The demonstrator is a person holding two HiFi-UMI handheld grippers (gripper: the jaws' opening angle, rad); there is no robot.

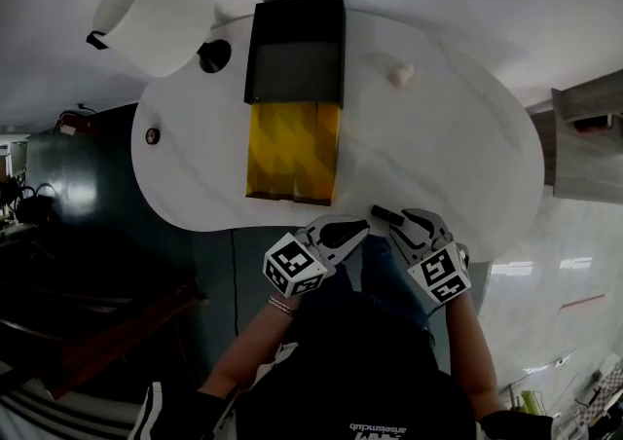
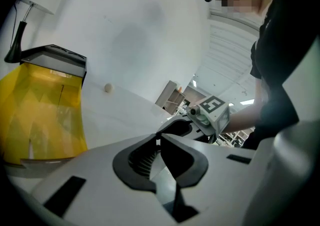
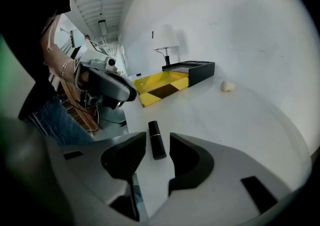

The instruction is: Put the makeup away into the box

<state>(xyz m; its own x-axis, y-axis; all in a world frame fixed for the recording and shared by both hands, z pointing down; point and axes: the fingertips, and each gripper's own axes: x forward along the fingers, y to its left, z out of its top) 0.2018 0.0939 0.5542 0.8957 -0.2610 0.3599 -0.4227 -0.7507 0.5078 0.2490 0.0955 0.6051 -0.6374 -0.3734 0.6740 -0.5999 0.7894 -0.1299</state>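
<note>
A black lipstick (image 3: pixel 156 140) lies on the white table (image 3: pixel 240 120) near its front edge, also seen in the head view (image 1: pixel 385 215). My right gripper (image 3: pixel 158 146) is open, its jaws standing either side of the lipstick's near end without pressing on it. My left gripper (image 2: pixel 159 140) is shut with nothing in it and hovers just left of the right one (image 1: pixel 358 228). The box (image 1: pixel 295 49) is black, with a yellow drawer (image 1: pixel 292 151) pulled out toward me, at the table's middle, well apart from both grippers.
A small cream-coloured lump (image 1: pixel 402 74) sits right of the box. A white lamp (image 1: pixel 156 19) and a black round item (image 1: pixel 214 55) stand at the box's left. The table's front edge (image 1: pixel 341 226) runs just under the grippers.
</note>
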